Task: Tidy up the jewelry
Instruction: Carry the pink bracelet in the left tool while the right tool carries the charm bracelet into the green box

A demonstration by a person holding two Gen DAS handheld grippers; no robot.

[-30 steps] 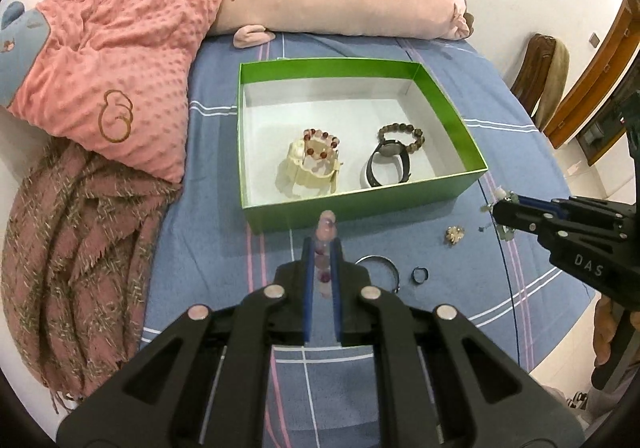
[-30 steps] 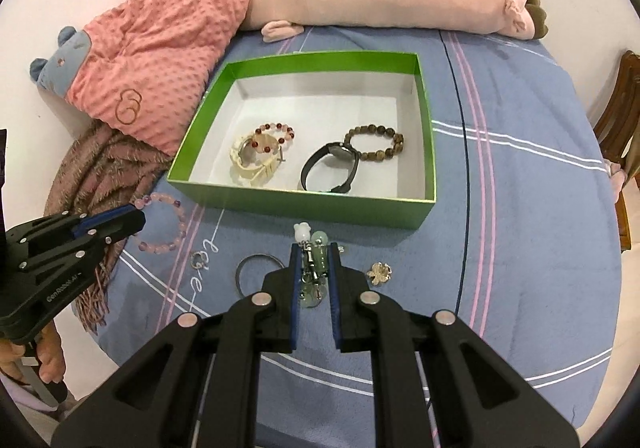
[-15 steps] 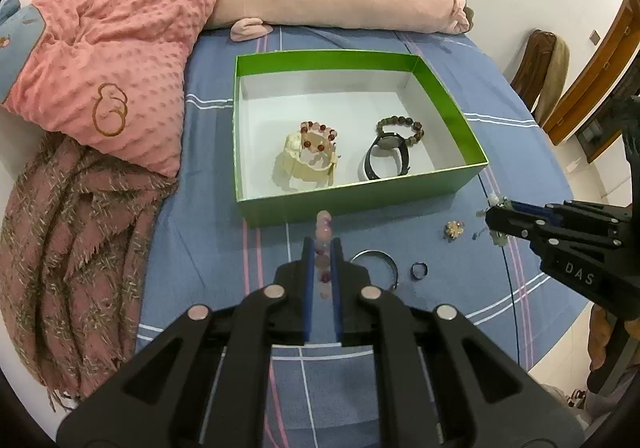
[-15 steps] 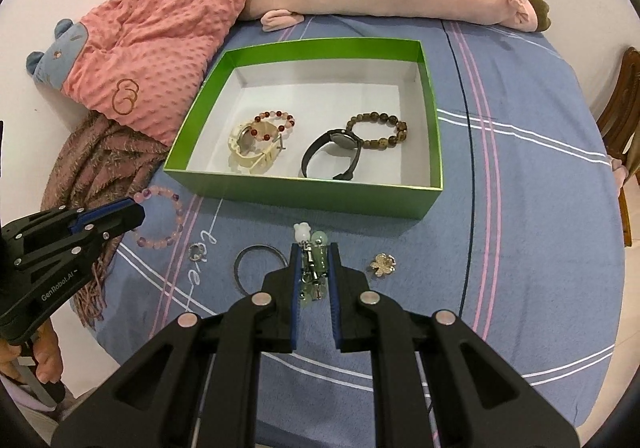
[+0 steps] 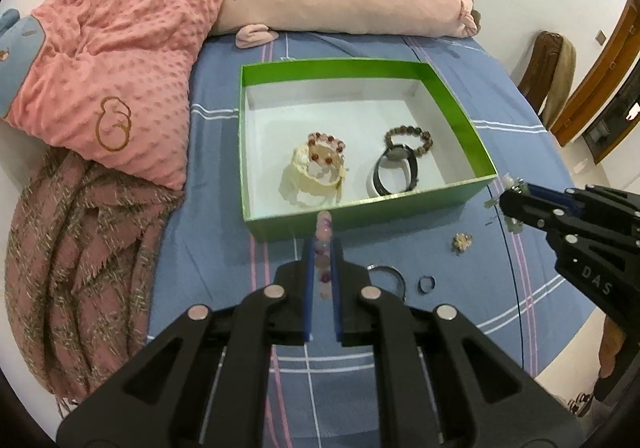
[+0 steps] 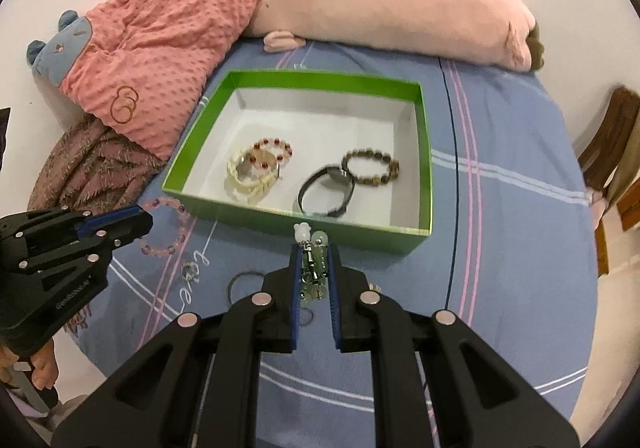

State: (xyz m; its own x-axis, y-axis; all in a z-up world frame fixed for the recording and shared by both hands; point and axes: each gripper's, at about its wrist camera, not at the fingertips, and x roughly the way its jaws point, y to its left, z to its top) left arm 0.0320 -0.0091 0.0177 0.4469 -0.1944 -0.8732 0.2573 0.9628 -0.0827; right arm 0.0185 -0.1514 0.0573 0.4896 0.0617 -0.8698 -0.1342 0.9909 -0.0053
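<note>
From my feeds, the pale pink bead bracelet (image 5: 323,244) in my left tongs (image 5: 322,248) shows only edge-on in the left wrist view; its full loop reads in the right wrist view, hanging just outside the box's near left corner. The pale green and white charm piece with metal clasps (image 6: 313,262) clamped in my right tongs (image 6: 314,252) is partly hidden by the blue pads, so I cannot tell what kind of jewelry it is. A thin dark ring (image 6: 244,284) on the cover is half covered by the right tongs' body, and a small clear trinket (image 6: 189,271) by the printed lettering is too small to identify.

Everything sits on a bed with a blue striped cover (image 6: 500,176). A green open cardboard box with a white inside (image 5: 460,104) holds a cream bangle topped by a red and white bead bracelet (image 5: 320,164), a black watch (image 5: 394,176) and a brown bead bracelet (image 5: 408,136) touching it. A coral dotted blanket (image 5: 120,60), a long pink plush pillow (image 5: 340,0) and a brown woven throw (image 5: 80,240) crowd the far and left sides; a wooden chair (image 5: 548,64) stands beyond the bed.

Both tongs point steeply down just short of the box's near wall, each closed tight on its piece. A small gold flower charm (image 5: 462,242) and a little dark finger ring (image 5: 426,283) lie on the cover between them. A person's fingers (image 6: 40,372) grip the left handle
</note>
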